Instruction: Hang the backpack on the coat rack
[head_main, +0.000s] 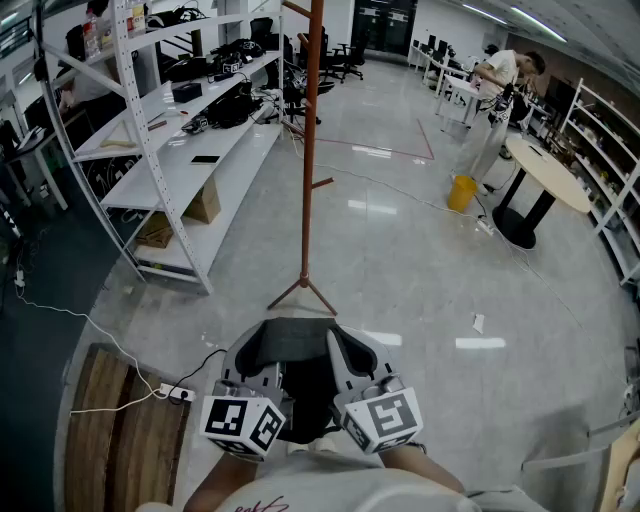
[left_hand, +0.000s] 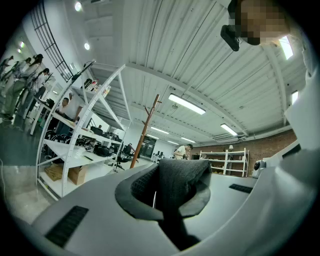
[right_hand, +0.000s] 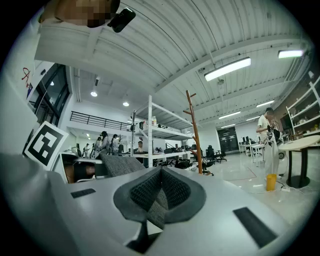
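A dark grey backpack (head_main: 296, 338) hangs close in front of me, low in the head view, held between both grippers. My left gripper (head_main: 256, 366) is shut on a dark fabric strap (left_hand: 176, 176) of the backpack. My right gripper (head_main: 352, 360) is shut on grey fabric (right_hand: 156, 201) of the same pack. The coat rack (head_main: 311, 150) is a thin brown pole on splayed feet, standing on the floor just beyond the pack. Its upper pegs show in the left gripper view (left_hand: 146, 125) and the right gripper view (right_hand: 193, 131). Most of the pack's body is hidden beneath the grippers.
White shelving (head_main: 170, 150) with gear and cardboard boxes (head_main: 203, 204) runs along the left. A power strip (head_main: 176, 393) with cables and a wooden board (head_main: 120, 440) lie at lower left. A yellow bucket (head_main: 461, 192), an oval table (head_main: 545, 175) and a person (head_main: 497, 100) are at far right.
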